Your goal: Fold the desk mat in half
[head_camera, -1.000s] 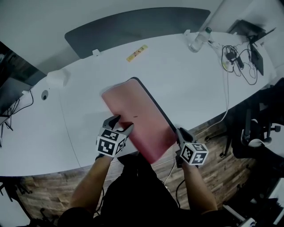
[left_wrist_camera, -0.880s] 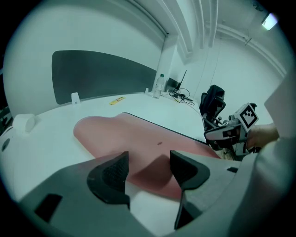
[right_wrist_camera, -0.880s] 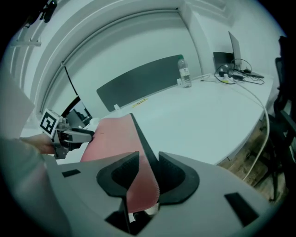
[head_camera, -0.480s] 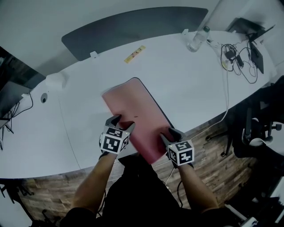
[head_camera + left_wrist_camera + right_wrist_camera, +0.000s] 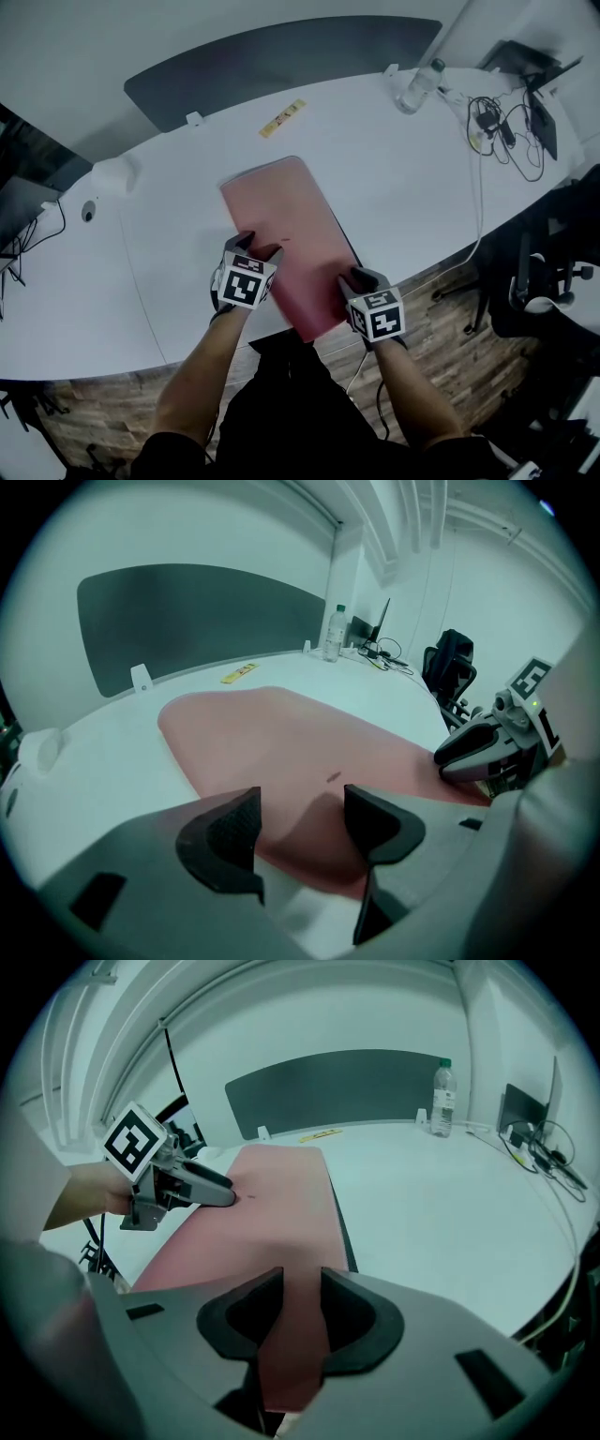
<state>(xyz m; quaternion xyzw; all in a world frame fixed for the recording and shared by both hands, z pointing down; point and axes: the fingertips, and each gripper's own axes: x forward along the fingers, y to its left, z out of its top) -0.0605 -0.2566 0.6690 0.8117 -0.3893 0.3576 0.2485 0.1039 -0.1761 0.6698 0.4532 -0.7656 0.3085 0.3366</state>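
Note:
A pink desk mat (image 5: pixel 281 234) lies on the white table (image 5: pixel 422 197), its near end hanging over the front edge. A dark strip (image 5: pixel 343 242) shows along its right side. My left gripper (image 5: pixel 253 247) hovers open over the mat's near left edge, and in the left gripper view the mat (image 5: pixel 281 733) shows in the gap of the left gripper (image 5: pixel 302 822). My right gripper (image 5: pixel 354 278) sits at the near right corner. Its jaws are closing with the mat (image 5: pixel 281 1194) between them, and I see no pad of the right gripper (image 5: pixel 302 1309) pressing on it.
A water bottle (image 5: pixel 412 89) and tangled cables (image 5: pixel 502 127) sit at the table's far right. A yellow strip (image 5: pixel 282 117) lies beyond the mat, before a dark grey panel (image 5: pixel 281 61). A white box (image 5: pixel 111 172) is at the left and an office chair (image 5: pixel 534 272) at the right.
The right gripper has moved left from the mat's right side to its near right corner. The left gripper has crept forward onto the mat. Less of the dark edge shows.

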